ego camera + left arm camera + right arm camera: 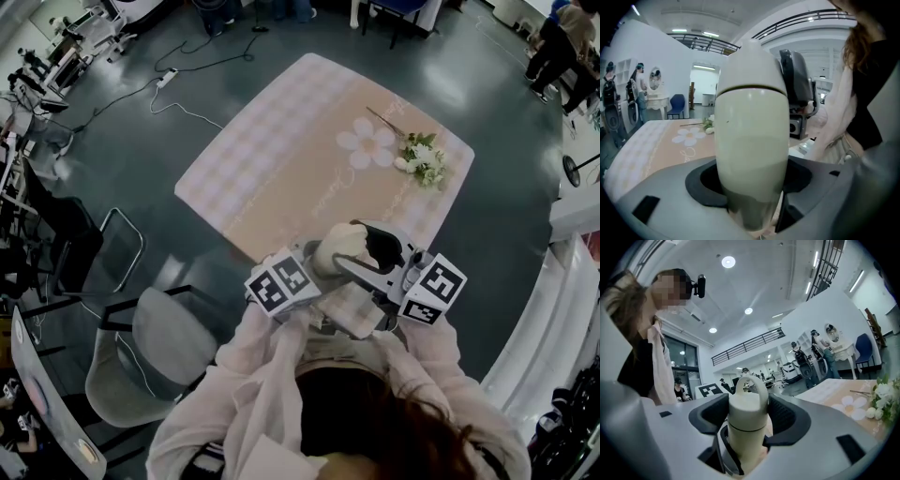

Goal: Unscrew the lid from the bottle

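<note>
- The bottle [751, 154], cream-coloured, is held in the air over the near corner of the table [272, 159], close to the person's chest, and is kept clear of the table's top.
- Its lid [747, 401], domed and topped by a loop, is seated on the bottle; a thin seam is seen where the 2 meet.
- The bottle's body is clamped by the left gripper [749, 183]: its 2 dark pads [701, 185] are pressed against opposite sides of the body, with the jaws set wide around it.
- The lid is taken by the right gripper [749, 416]: its 2 ribbed pads [780, 413] are laid against the lid's sides, and no gap can be made out there.
- Both grippers are held over that same near corner of the table, the left gripper toward the table's left side and the right gripper toward its right side, with their marker cubes turned up to the head view.
- The table's top is seen to be pale and checked, with a daisy [367, 145] printed on its far right part.
- A spray of flowers [422, 159] is laid on the table just beside the daisy, near the table's right edge.
- A grey chair [155, 352] is stood off the table's near left side, apart from it.
- A person [553, 42] is seen well beyond the table's far right corner.
</note>
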The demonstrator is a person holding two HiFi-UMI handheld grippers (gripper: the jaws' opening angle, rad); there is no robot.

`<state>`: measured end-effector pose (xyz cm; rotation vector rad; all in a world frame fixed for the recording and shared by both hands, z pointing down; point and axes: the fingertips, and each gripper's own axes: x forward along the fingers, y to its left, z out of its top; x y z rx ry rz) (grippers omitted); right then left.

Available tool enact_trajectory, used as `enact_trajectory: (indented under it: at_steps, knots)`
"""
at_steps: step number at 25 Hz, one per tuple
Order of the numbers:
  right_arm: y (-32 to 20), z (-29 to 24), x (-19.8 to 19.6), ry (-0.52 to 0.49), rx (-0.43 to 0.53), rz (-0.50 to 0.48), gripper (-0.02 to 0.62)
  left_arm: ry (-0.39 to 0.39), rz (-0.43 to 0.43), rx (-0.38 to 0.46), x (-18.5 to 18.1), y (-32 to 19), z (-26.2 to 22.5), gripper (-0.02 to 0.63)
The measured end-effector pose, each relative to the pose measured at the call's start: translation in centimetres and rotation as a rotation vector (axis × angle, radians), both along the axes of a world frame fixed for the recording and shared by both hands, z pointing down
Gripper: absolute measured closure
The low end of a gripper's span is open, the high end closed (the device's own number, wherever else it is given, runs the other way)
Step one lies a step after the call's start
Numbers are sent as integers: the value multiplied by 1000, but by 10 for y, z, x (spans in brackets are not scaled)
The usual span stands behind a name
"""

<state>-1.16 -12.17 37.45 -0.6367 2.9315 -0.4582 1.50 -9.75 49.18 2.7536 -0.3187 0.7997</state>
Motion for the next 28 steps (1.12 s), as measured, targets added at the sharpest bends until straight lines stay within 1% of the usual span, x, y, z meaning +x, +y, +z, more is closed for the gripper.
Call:
enact_trajectory:
  at_steps: [4, 6, 9, 11, 12, 13, 15, 17, 20, 23, 26, 28]
  knots:
    - [19, -6, -5, 19, 72, -147, 314, 33, 177, -25, 1, 22, -4, 288]
    - [31, -9, -6, 23, 104, -227, 314, 68, 280, -49, 2, 37, -6, 288]
    - [46, -14, -9, 2, 136, -326, 314, 126, 426, -108, 2, 60, -17, 288]
    - [52, -17, -10, -15, 147, -361, 314, 133, 486, -127, 2, 69, -19, 288]
    - [53, -17, -10, -21, 150, -362, 314, 134, 494, -124, 2, 71, -20, 288]
    - [52, -17, -10, -26, 148, -353, 314, 136, 485, -119, 2, 69, -20, 288]
    - [43, -16, -7, -31, 132, -294, 313, 143, 413, -114, 3, 59, -19, 288]
    - [29, -15, -2, -37, 109, -202, 311, 145, 288, -113, 3, 39, -16, 288]
    - [12, -15, 6, -45, 75, -82, 261, 144, 87, -97, -2, 9, -14, 288]
    - [1, -11, 9, -27, 48, 9, 258, 122, -75, -67, -8, -13, -11, 288]
    - [-7, -5, 4, -8, 7, 77, 256, 70, -181, -34, -15, -26, -3, 288]
    - [-10, -2, -2, -8, -19, 105, 255, 34, -208, -16, -16, -28, 2, 288]
